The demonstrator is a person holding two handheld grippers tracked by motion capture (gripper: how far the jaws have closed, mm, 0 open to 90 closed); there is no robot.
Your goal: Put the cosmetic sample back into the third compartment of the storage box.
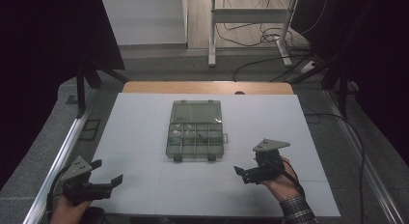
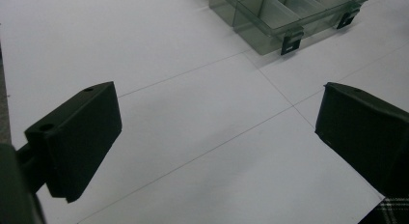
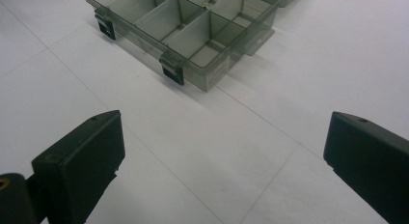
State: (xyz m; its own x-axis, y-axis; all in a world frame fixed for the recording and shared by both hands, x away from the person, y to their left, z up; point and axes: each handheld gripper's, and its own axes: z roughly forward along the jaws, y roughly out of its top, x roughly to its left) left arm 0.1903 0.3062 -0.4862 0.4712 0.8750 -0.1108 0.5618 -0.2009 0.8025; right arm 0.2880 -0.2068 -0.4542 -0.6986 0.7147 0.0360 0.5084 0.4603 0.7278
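One clear compartment box [image 1: 195, 137] lay open on the white table [image 1: 144, 132], its lid [image 1: 197, 111] folded flat on the far side. Two black latches [image 1: 177, 158] sat on the box's near edge. A few small pale items [image 1: 177, 133] lay in compartments of the far row; their number could not be told. Two grippers were held above the table, both nearer the person than the box. The left gripper [image 1: 107, 179] was to the box's near left, its jaws spread wide and empty. The right gripper [image 1: 241, 173] was to the box's near right, jaws likewise apart with nothing between them. Neither touched the box.
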